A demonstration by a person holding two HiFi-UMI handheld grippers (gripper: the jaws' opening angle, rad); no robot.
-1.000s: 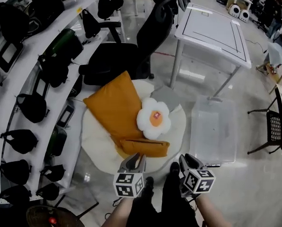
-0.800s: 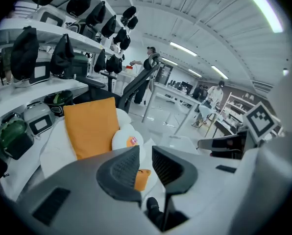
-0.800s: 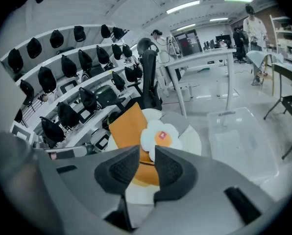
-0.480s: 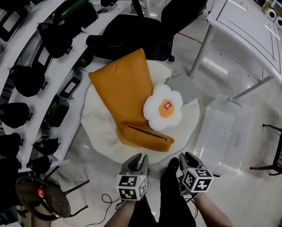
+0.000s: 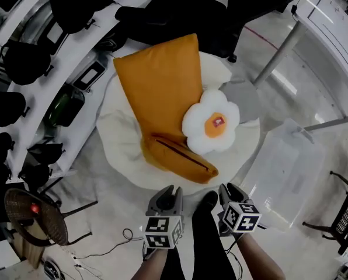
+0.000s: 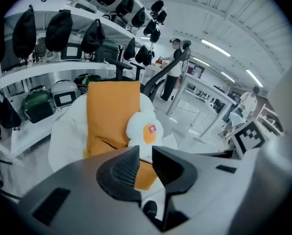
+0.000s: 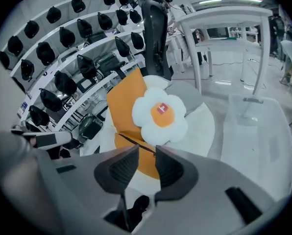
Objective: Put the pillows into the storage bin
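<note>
The left gripper (image 5: 164, 195) and the right gripper (image 5: 228, 191) hover with jaws slightly apart and empty. I'd pinch the flower pillow (image 5: 212, 123), near the storage bin (image 5: 291, 177), by a petal edge first. The orange pillow (image 5: 162, 98) lies under it, stretching away from the bin's left side, its long axis roughly alongside the bin's, and its zipper end seems to point at the person.

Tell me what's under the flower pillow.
The flower pillow rests partly on the orange pillow, over the round white cushion. A grey pad pokes out behind it. Whatever lies directly beneath is covered.
</note>
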